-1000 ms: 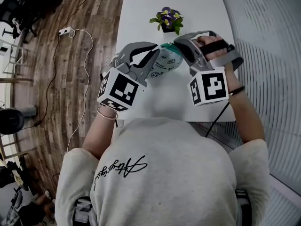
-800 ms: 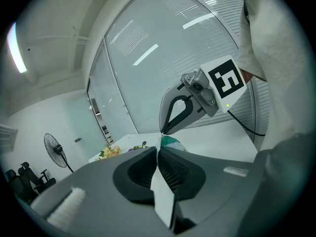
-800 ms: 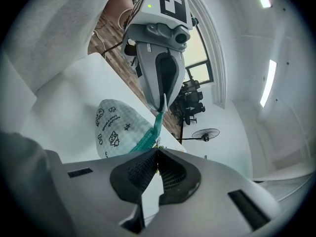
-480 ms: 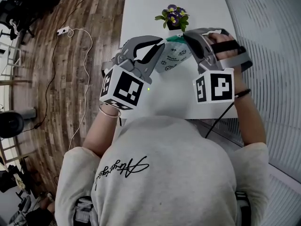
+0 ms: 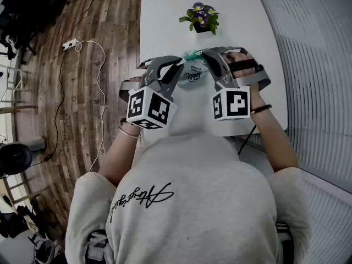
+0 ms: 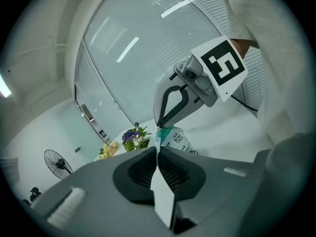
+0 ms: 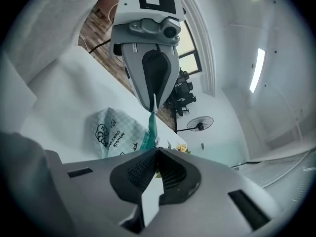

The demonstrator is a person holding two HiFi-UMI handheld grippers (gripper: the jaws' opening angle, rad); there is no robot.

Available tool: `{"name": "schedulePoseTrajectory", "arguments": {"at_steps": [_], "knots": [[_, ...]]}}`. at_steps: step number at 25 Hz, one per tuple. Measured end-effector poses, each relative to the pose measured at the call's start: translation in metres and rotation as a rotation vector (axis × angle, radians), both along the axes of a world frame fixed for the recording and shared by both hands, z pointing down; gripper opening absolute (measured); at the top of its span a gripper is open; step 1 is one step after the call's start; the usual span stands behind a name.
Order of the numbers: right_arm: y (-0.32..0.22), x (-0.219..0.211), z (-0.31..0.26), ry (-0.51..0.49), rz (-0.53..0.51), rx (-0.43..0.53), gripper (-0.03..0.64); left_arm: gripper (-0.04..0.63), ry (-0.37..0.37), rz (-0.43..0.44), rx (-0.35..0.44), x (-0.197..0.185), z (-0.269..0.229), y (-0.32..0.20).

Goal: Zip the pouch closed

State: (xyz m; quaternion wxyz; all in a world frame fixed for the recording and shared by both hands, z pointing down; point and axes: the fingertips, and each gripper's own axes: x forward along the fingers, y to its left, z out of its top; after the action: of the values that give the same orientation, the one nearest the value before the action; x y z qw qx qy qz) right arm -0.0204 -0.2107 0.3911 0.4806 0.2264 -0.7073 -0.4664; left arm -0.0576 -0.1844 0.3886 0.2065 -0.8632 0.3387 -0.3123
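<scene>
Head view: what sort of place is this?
Likely an office or studio room: a long white table with a small potted plant, a wood-plank floor with a power strip on it, and a standing fan by the wall.

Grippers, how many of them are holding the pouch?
2. The left gripper pinches the pouch's teal top edge from one side, and the right gripper pinches that edge from the other side. None seem hidden.
</scene>
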Motion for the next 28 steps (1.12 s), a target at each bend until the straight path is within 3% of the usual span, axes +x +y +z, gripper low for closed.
{"name": "schedulePoseTrajectory", "arguments": {"at_steps": [9,28], "knots": [[-0.013,0.016,0.015,0.007,0.022,-0.019,0.005,0.011,-0.064,-0.005,0.006,-0.001,0.011,-0.011],[-0.017,0.018,0.019,-0.035,0.056,-0.018,0.005,0.011,-0.059,0.004,-0.005,-0.003,0.005,-0.006]]}}
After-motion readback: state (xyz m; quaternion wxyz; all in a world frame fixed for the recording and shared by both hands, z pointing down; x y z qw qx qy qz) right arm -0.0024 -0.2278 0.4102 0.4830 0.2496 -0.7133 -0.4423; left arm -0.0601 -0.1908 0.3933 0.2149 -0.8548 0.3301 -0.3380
